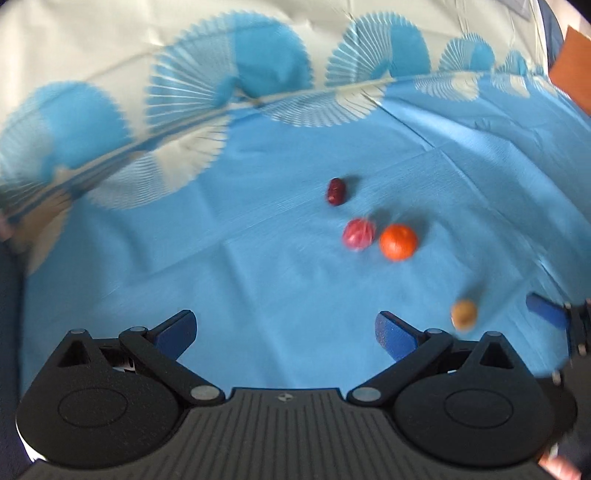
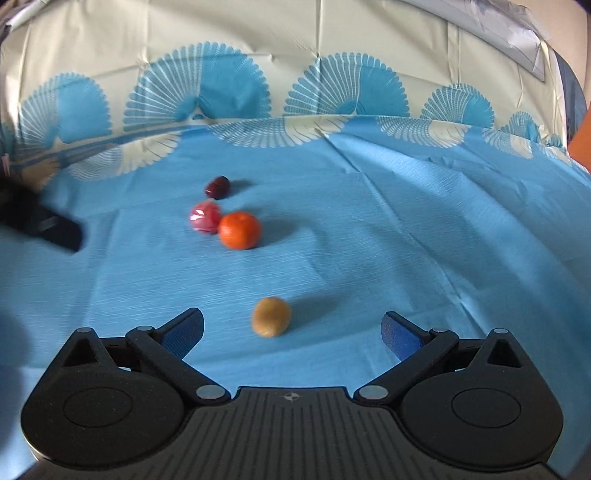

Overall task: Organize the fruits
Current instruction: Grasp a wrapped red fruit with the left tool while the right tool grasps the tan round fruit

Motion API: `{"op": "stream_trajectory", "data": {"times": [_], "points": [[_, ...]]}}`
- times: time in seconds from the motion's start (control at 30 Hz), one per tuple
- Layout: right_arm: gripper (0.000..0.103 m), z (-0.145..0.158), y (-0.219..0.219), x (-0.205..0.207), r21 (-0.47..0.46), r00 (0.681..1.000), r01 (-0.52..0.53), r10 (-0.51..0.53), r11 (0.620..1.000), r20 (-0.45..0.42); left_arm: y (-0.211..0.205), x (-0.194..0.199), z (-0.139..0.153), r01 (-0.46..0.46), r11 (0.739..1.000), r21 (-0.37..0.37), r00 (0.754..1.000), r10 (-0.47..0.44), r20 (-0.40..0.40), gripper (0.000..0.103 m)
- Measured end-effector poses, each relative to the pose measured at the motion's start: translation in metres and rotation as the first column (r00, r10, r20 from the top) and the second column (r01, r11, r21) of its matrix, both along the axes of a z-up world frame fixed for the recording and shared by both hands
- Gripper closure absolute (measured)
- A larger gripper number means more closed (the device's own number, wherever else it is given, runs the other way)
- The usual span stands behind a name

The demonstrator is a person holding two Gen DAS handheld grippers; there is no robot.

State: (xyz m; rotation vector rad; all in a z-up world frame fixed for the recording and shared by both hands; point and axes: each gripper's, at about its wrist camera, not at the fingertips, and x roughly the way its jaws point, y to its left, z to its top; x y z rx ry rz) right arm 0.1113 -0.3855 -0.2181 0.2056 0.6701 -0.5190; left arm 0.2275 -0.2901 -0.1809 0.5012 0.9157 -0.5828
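Kiwi [image 2: 271, 316] lies on the blue cloth [image 2: 369, 258] just ahead of our wide-apart right gripper [image 2: 291, 332]; small, light, likely soft, so we'd pinch its middle gently. Left gripper [image 1: 286, 330] gapes empty.

A light blue tablecloth [image 2: 369, 240] with pale creases covers the surface; its cream border [image 2: 258, 33], printed with blue fan-shaped scallops, rises behind. At the far right edge, an orange panel [image 1: 574, 70], possibly furniture, is cut off.
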Motion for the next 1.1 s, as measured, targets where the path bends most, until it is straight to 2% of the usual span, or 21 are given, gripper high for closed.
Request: {"op": "stream_trajectory", "data": {"times": [0.13, 0.23, 0.33, 0.43, 0.47, 0.5, 0.53, 0.57, 0.63, 0.73, 0.83, 1.0, 1.1], "points": [[0.011, -0.015, -0.013, 0.010, 0.030, 0.999, 0.003, -0.002, 1.000, -0.035, -0.048, 0.024, -0.038, 0.077, 0.997, 0.029, 0.997, -0.077, -0.014, 0.000], [0.019, -0.016, -0.014, 0.011, 0.014, 0.999, 0.008, -0.008, 1.000, -0.037, -0.070, 0.035, -0.058, 0.126, 0.991, 0.043, 0.992, -0.125, -0.021, 0.000], [0.022, -0.017, -0.010, 0.009, -0.001, 0.999, 0.004, -0.004, 1.000, -0.039, -0.087, 0.043, -0.070, 0.161, 0.986, 0.050, 0.987, -0.161, -0.016, 0.000], [0.027, -0.019, -0.007, 0.011, -0.019, 0.999, -0.003, 0.003, 1.000, -0.042, -0.095, 0.045, -0.069, 0.205, 0.978, 0.042, 0.978, -0.206, 0.027, 0.002], [0.038, -0.018, -0.005, 0.011, -0.024, 0.999, -0.017, 0.016, 1.000, -0.038, -0.095, 0.045, -0.067, 0.222, 0.975, 0.029, 0.974, -0.223, 0.038, 0.006], [0.046, -0.017, -0.003, 0.010, -0.025, 0.999, -0.041, 0.040, 0.999, -0.032, -0.094, 0.043, -0.065, 0.237, 0.971, 0.010, 0.970, -0.237, 0.049, 0.031], [0.068, -0.016, 0.001, 0.010, -0.032, 0.998, -0.064, 0.064, 0.997, -0.028, -0.094, 0.042, -0.064, 0.252, 0.968, -0.001, 0.967, -0.252, 0.030, 0.068], [0.076, -0.016, 0.004, 0.010, -0.048, 0.997, -0.075, 0.074, 0.996, -0.033, -0.094, 0.042, -0.063, 0.256, 0.967, -0.005, 0.967, -0.256, -0.001, 0.069], [0.077, -0.014, 0.001, 0.009, -0.035, 0.998, -0.065, 0.064, 0.997, -0.022, -0.088, 0.036, -0.061, 0.251, 0.967, -0.029, 0.968, -0.251, 0.001, 0.070], [0.077, -0.012, -0.010, 0.005, -0.079, 0.998, 0.055, -0.056, 0.995, -0.016, -0.079, 0.022, -0.053, 0.253, 0.967, -0.038, 0.967, -0.253, 0.017, 0.070], [0.077, -0.009, -0.027, -0.002, -0.068, 0.987, 0.162, -0.162, 0.984, 0.013, -0.063, 0.005, -0.035, 0.212, 0.975, -0.060, 0.977, -0.211, 0.012, 0.070], [0.077, -0.004, -0.027, -0.010, -0.117, 0.987, 0.160, -0.155, 0.980, 0.047, -0.009, -0.021, 0.005, 0.052, 0.997, -0.064, 0.999, -0.052, -0.007, 0.070], [0.077, 0.007, -0.019, -0.024, -0.160, 0.988, 0.149, -0.142, 0.976, 0.058, 0.035, -0.037, 0.030, -0.064, 0.997, -0.039, 0.998, 0.064, -0.013, 0.070]]}}
